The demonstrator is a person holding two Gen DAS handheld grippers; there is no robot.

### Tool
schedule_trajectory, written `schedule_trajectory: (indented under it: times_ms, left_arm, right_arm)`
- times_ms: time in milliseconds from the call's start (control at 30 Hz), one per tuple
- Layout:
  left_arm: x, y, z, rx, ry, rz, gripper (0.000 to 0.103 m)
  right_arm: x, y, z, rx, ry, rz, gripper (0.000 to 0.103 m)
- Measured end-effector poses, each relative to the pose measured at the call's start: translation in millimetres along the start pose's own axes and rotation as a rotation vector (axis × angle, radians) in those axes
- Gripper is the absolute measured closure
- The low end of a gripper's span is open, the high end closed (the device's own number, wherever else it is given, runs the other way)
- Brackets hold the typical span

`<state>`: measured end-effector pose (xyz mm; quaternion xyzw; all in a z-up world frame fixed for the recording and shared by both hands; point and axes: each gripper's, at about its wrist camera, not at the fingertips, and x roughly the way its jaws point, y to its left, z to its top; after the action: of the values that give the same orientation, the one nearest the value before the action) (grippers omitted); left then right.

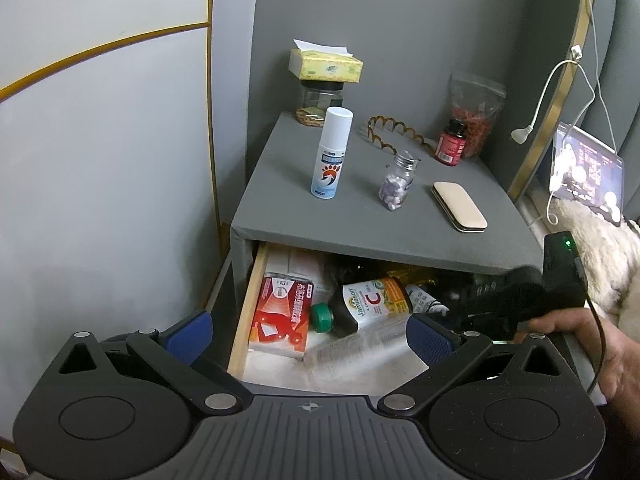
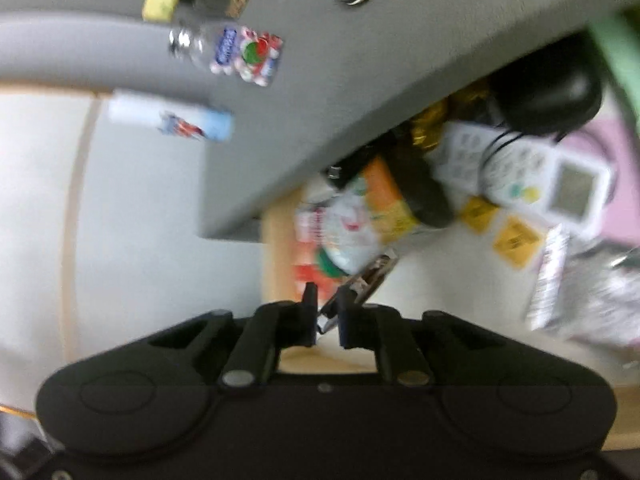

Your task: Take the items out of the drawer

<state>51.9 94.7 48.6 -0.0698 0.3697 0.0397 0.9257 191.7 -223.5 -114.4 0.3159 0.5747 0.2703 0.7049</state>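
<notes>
The open drawer [image 1: 244, 312] of a grey nightstand holds a red box [image 1: 280, 312], a dark vitamin bottle with a green cap [image 1: 368, 304], papers and other clutter. My left gripper [image 1: 310, 334] is open and empty, hovering above the drawer's front. My right gripper [image 2: 326, 316] is shut on a small metallic clip-like item [image 2: 368, 280], held over the drawer. The right wrist view is tilted and blurred; it shows a white remote [image 2: 520, 176] and a black round object [image 2: 552, 92] in the drawer. The right gripper also shows in the left wrist view [image 1: 520, 296], dark and blurred.
On the nightstand top [image 1: 360, 220] stand a white spray can [image 1: 330, 152], a pill jar [image 1: 396, 180], a beige case [image 1: 460, 206], a red bottle [image 1: 452, 142], a hair band, a bag and a tissue box on a jar. A wall is left, bedding and laptop right.
</notes>
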Motion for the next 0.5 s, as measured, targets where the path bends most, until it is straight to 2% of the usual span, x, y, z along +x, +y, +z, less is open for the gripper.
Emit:
schedule_trajectory:
  times_ms: [33, 267, 333, 367, 500]
  left_arm:
    - [-0.2, 0.0, 0.0, 0.001, 0.0, 0.0, 0.001]
    - [-0.8, 2.3, 1.3, -0.005, -0.004, 0.003, 0.001]
    - [-0.8, 1.9, 1.5, -0.004, -0.004, 0.001, 0.001]
    - [-0.7, 1.6, 1.4, -0.004, -0.004, 0.001, 0.001]
    - [0.4, -0.6, 0.5, 0.001, 0.001, -0.005, 0.001]
  right_arm:
    - [-0.7, 3.7, -1.7, -0.032, 0.005, -0.031, 0.103]
    - [-22.2, 20.4, 7.1, -0.113, -0.056, -0.088, 0.103]
    - [-40.0, 36.7, 10.6, -0.199, -0.087, -0.147, 0.103]
    - [-36.0, 43.5, 14.4, -0.221, -0.093, -0.163, 0.103]
    - [-56.6, 87.3, 14.4, -0.465, -0.095, -0.301, 0.103]
